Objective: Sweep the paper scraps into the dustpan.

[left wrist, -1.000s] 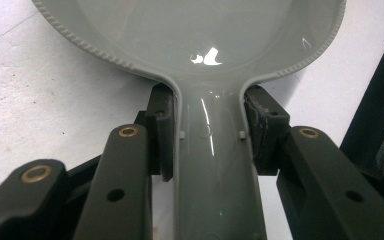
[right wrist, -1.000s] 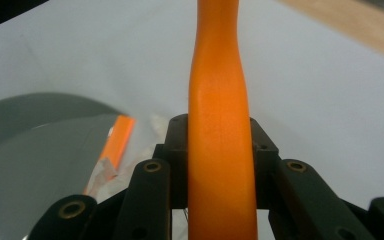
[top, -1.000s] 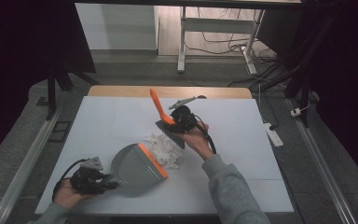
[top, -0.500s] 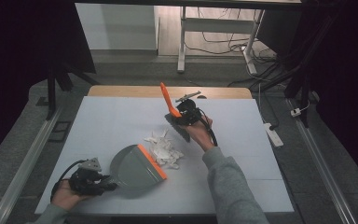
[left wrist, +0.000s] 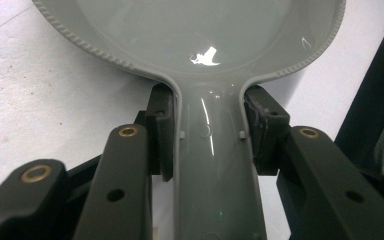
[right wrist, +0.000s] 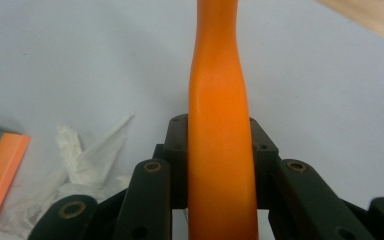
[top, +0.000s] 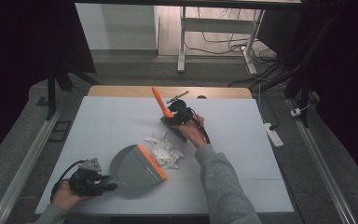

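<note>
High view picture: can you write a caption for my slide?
Left gripper holds a grey dustpan while right gripper sets a brush behind paper scraps.

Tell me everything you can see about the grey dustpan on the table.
The grey plastic dustpan lies flat on the pale table, near its front left. It has a rounded, glossy pan with a ribbed rim, an orange strip along its straight front lip, and a narrow grey handle. The left tool is shut on that handle, one pad at each side. The lip faces a pile of crumpled white tissue lying right at it.
</note>
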Available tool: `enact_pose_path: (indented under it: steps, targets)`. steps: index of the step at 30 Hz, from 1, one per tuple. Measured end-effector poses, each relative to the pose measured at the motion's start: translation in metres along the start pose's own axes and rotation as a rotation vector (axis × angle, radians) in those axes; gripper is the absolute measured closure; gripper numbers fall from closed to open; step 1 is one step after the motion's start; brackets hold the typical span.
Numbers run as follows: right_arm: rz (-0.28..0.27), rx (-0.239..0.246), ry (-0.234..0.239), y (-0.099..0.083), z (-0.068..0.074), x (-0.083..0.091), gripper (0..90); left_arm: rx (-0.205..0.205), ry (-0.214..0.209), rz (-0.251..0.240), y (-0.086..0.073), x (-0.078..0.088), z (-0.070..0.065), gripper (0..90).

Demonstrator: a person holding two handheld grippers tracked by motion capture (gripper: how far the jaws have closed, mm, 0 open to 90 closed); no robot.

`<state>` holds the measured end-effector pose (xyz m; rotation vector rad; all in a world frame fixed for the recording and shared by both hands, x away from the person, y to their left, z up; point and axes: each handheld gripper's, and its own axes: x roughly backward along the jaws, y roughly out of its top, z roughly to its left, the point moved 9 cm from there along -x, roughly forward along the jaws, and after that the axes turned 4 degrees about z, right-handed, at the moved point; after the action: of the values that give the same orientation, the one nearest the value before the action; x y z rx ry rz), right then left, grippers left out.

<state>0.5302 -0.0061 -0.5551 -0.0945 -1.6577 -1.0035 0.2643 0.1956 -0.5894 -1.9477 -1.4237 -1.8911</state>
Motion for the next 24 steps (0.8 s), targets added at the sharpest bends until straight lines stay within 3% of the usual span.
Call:
enact_pose_path:
  steps: [10,13,24]
  targets:
    - [0.051,0.067,0.045,-0.005,0.035,-0.002,70.1,0.001,0.006,0.001,-0.001,0.001,0.000,61.3]
    - [0.061,0.108,0.074,-0.012,0.054,0.002,70.1,-0.001,0.008,0.005,0.000,0.000,0.000,61.3]
    - [0.053,0.186,0.121,-0.026,0.090,0.012,70.1,0.005,0.021,0.005,0.001,-0.001,-0.001,61.3]
